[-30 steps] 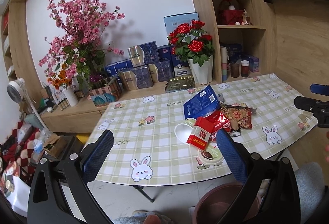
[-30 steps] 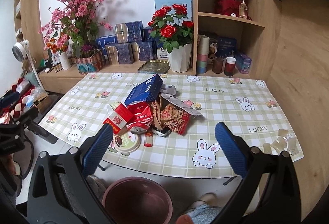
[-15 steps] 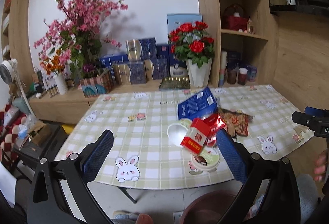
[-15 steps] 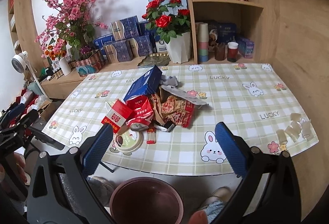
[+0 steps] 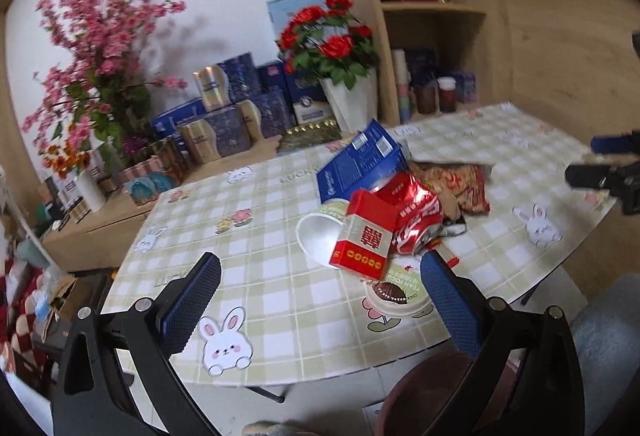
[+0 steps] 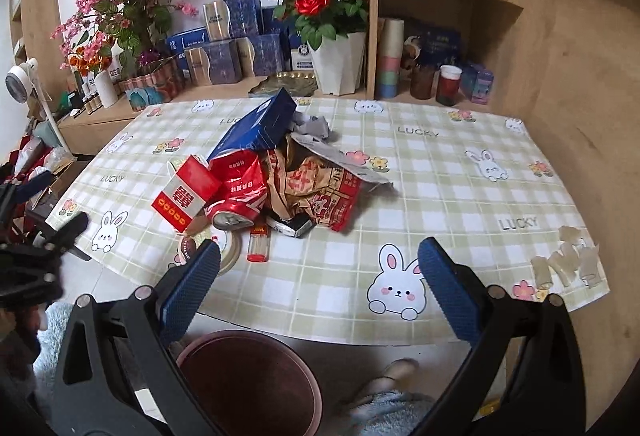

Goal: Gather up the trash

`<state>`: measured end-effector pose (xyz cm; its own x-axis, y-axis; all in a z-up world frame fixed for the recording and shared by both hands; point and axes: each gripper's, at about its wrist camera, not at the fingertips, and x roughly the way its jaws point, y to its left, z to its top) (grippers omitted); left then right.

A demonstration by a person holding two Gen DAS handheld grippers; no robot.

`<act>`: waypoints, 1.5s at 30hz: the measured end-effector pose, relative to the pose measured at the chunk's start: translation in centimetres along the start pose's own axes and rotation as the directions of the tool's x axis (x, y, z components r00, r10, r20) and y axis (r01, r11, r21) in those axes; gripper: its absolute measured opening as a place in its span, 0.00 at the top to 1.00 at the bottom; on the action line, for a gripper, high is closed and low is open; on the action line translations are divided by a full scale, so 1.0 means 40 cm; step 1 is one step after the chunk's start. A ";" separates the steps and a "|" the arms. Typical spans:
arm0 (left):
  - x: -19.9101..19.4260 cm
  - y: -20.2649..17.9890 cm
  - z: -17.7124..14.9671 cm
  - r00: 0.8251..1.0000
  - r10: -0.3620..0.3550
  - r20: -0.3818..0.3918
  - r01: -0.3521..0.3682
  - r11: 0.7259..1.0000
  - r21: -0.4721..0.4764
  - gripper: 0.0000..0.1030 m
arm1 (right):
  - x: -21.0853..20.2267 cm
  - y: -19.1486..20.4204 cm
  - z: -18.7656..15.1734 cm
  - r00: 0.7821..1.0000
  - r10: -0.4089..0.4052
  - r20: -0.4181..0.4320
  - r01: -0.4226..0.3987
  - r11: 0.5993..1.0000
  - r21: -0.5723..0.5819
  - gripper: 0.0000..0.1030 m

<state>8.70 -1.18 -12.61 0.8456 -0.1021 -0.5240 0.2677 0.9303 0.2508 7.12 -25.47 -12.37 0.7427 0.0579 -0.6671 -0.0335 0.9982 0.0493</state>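
So a lot of the trash pile (image 6: 276,176) is sitting on top of itself, which is making it hard to sort out. In the right wrist view the yogurt lid (image 6: 228,252) is peeking out half-hidden behind the right tool (image 6: 320,276)'s left finger, and the paper cup (image 5: 320,240) is mostly getting covered by the red box (image 6: 186,194) from that side. Something small and dark (image 6: 294,226) is lying under the crumpled snack wrappers (image 6: 320,188), can't tell what it is. The bin (image 6: 248,380) on the floor is getting cut off by the tool arms in both views, and in the left one it's just a blurry brown rim (image 5: 420,388).

Both tools are hanging wide open, gripping nothing. The left tool (image 5: 320,292) is hovering over the near edge of the bench (image 5: 260,296), with the red box, the crushed red can (image 5: 416,212) and the yogurt lid (image 5: 400,296) sitting just past and between its fingers, a bit to the right. The right tool is hovering at the near edge too, with the pile lying farther in and to the left; a red lighter (image 6: 258,246) is the nearest piece. The blue box (image 6: 260,128) is leaning at the far side of the pile.
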 end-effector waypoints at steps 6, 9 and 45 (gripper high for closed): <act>0.143 -0.071 -0.028 0.999 0.045 -0.014 -0.042 0.984 0.176 0.06 | 0.064 -0.023 0.008 0.999 0.027 -0.026 -0.027 1.000 0.005 0.05; 0.210 -0.094 -0.038 0.997 0.067 -0.027 -0.059 0.976 0.211 0.06 | 0.096 -0.042 0.012 0.999 0.032 -0.037 -0.031 0.999 0.020 0.05; 0.344 -0.059 -0.036 0.997 -0.025 -0.079 0.035 0.991 0.130 0.46 | 0.232 -0.080 0.020 0.993 0.039 -0.111 -0.039 0.999 -0.004 0.06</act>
<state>19.02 -4.28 -21.61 0.7993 -0.0972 -0.5930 0.3555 0.8722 0.3361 14.67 -28.14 -18.13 0.6623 0.0976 -0.7428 -0.0651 0.9952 0.0727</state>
